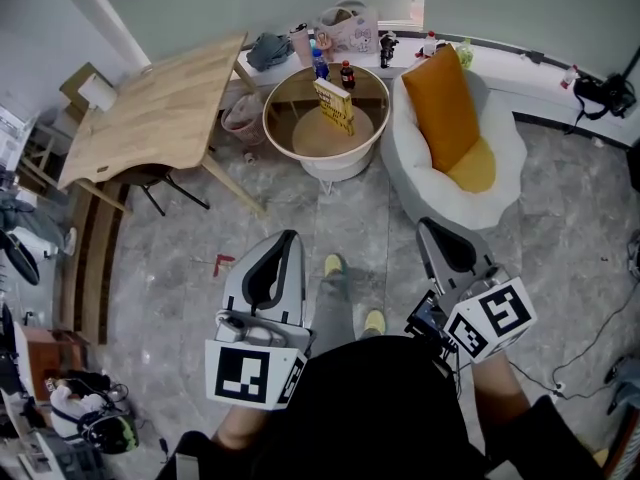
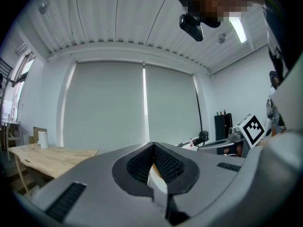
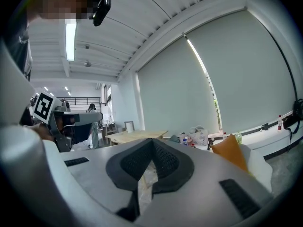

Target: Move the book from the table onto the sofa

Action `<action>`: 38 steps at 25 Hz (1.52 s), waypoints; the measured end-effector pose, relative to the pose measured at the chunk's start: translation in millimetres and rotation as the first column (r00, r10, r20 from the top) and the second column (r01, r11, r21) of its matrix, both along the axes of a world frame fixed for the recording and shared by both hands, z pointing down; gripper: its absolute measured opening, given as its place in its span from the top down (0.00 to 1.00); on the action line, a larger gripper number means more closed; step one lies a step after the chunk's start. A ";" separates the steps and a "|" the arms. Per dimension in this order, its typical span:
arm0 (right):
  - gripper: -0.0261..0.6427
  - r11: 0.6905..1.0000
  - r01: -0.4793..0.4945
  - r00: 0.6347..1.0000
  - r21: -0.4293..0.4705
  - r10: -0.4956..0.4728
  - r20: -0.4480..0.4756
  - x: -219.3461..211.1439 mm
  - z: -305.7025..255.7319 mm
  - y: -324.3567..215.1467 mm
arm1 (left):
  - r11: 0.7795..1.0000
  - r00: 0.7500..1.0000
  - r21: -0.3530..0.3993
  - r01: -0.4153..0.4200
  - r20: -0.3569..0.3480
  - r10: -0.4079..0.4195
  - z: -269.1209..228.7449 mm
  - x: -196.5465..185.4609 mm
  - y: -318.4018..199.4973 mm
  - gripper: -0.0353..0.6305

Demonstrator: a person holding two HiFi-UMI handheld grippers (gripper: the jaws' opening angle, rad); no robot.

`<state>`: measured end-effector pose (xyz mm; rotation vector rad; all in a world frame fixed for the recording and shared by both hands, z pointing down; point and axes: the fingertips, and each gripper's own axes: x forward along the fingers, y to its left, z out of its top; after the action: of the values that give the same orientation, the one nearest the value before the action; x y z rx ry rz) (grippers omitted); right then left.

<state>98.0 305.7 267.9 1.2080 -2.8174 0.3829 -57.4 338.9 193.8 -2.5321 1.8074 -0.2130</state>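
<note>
**Left gripper (image 1: 287, 236) and right gripper (image 1: 430, 226) clenched, nothing held**

Black clothing (image 1: 380, 408) filled the bottom edge of the head view, and the hands behind the grippers could not be made out. Both grippers were smooth grey plastic shells with black ribbed pads, and each carried a cube of black-and-white square markers. In the left gripper view the ribbed pads (image 2: 139, 164) met at their tips with nothing between them. The right gripper's pads (image 3: 165, 162) were pressed together the same way, empty. Well ahead, the yellow rectangular book (image 1: 335, 105) stood upright on the round tabletop with a pale wooden rim (image 1: 268, 118). Just beside it sat the rounded white sofa (image 1: 425, 193), with an orange cushion (image 1: 440, 108) leaning against its back. Print on the book's cover was too small to read.
</note>
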 end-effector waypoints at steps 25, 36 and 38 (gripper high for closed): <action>0.95 0.998 -0.040 0.999 -0.038 0.039 -0.025 -9.8 19.2 -118.9 | 0.997 0.998 -0.044 -0.057 0.000 0.057 19.1 -5.8 -124.2 0.94; 0.95 0.996 -0.037 0.998 -0.078 0.033 -0.053 -44.0 27.5 -177.7 | 0.995 0.999 -0.093 -0.046 -0.003 0.046 38.9 -42.5 -188.2 0.94; 0.95 0.996 -0.041 0.998 -0.083 0.036 -0.058 -48.6 26.9 -187.6 | 0.994 0.999 -0.102 -0.047 -0.010 0.046 39.6 -47.8 -198.5 0.94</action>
<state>49.5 118.0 294.8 1.2374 -2.7051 0.4572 -105.3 140.5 233.5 -2.6434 1.7826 -0.3035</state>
